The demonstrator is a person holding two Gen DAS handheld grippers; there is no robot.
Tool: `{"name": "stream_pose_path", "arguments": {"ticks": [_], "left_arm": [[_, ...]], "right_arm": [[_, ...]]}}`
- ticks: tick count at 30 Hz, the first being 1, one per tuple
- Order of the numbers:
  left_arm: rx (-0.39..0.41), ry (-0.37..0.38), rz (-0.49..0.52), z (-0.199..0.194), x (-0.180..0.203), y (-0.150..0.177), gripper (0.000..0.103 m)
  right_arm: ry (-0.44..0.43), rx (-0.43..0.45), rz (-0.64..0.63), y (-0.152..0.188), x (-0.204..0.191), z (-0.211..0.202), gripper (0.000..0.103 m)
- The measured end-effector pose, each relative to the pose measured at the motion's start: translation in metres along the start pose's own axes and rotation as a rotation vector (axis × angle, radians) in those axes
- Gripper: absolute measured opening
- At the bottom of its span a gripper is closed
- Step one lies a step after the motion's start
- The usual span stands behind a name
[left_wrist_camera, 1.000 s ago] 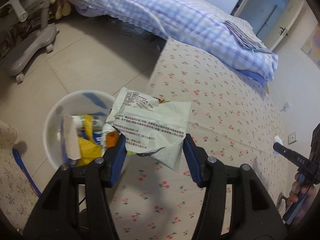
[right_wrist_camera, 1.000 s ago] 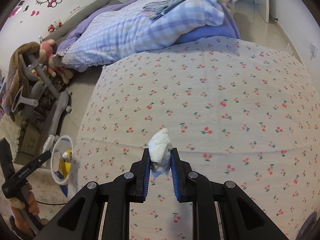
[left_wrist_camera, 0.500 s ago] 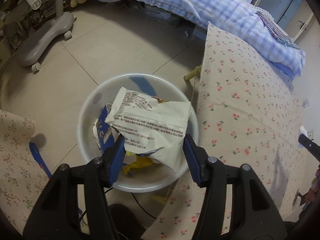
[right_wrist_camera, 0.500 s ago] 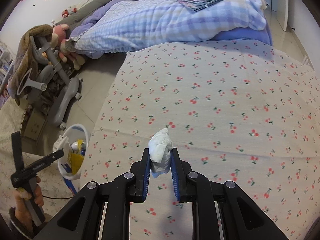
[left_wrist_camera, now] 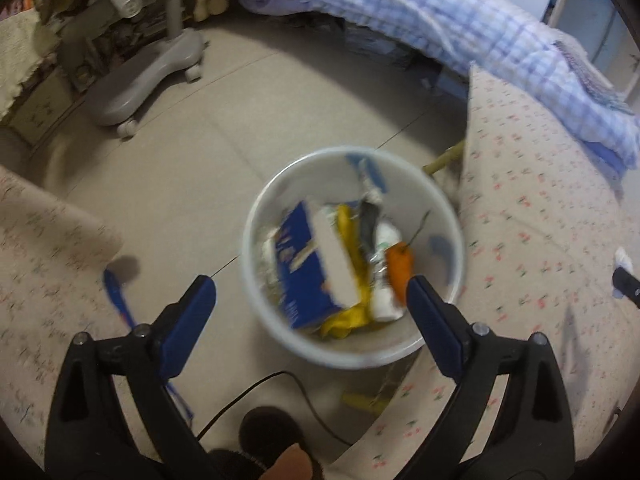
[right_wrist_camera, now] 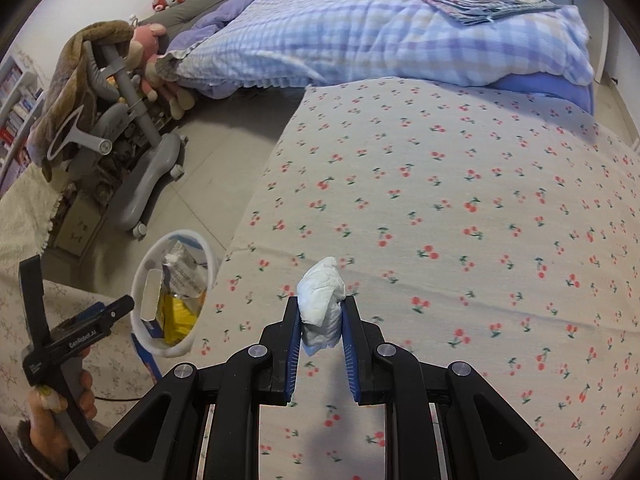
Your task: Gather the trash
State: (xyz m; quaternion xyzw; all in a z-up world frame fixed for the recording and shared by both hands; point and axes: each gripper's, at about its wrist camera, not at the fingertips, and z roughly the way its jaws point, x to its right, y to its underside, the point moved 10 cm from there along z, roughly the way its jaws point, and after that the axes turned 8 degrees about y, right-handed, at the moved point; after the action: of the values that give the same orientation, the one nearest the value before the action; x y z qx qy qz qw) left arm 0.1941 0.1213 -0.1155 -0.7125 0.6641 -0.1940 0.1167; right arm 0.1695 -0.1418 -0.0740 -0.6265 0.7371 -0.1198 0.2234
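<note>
A white round trash bin (left_wrist_camera: 276, 320) stands on the floor beside the cherry-print bed, holding a blue box, yellow wrappers and other trash. My left gripper (left_wrist_camera: 310, 306) is open and empty, hovering above the bin. The bin also shows in the right wrist view (right_wrist_camera: 138, 300), with a silvery printed wrapper (right_wrist_camera: 186, 272) lying in it. My right gripper (right_wrist_camera: 320, 320) is shut on a crumpled white tissue (right_wrist_camera: 322, 300), held above the cherry-print bed cover (right_wrist_camera: 440, 220). The left gripper (right_wrist_camera: 116, 312) shows at the lower left of the right wrist view.
A grey wheeled chair base (left_wrist_camera: 144, 80) stands on the tiled floor behind the bin. A blue checked quilt (right_wrist_camera: 380, 36) lies at the far end of the bed. A black cable (left_wrist_camera: 248, 396) runs on the floor near the bin.
My left gripper has opened and let go of the printed wrapper, which has dropped into the bin. My right gripper has moved left toward the bin, still holding the tissue.
</note>
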Motion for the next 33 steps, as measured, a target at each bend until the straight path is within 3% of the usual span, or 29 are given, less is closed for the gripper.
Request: {"name": "stream_pose_path", "arguments": {"ticks": [4,11,22,23,24,26,33], "left_arm": [[-0.016,-0.037,-0.047,-0.009,-0.019,0.013,0.096],[0.039,-0.111,-0.081,-0.025,-0.048,0.009,0.096],[0.048,-0.121,-0.111,-0.033,-0.072,0.014,0.096],[0.047,-0.119,-0.108,-0.034,-0.072,0.014,0.096],[0.048,-0.119,-0.104,-0.034,-0.071,0.015,0.096],[0.046,-0.118,-0.094,-0.035,-0.070,0.015,0.096],[0.053,-0.075,-0.063,-0.042,-0.051,0.021,0.096]], "right_arm": [[-0.026,-0.014,-0.041,0.003,-0.032,0.009,0.020],[-0.108,-0.043,-0.127,0.014,-0.106,0.032,0.020],[-0.180,-0.042,-0.171,0.019,-0.166,0.060,0.024],[-0.191,-0.037,-0.171,0.019,-0.170,0.062,0.030],[-0.196,-0.038,-0.168,0.018,-0.172,0.064,0.046],[-0.193,-0.031,-0.147,0.016,-0.172,0.065,0.070],[-0.152,-0.002,-0.093,0.018,-0.139,0.030,0.070]]}}
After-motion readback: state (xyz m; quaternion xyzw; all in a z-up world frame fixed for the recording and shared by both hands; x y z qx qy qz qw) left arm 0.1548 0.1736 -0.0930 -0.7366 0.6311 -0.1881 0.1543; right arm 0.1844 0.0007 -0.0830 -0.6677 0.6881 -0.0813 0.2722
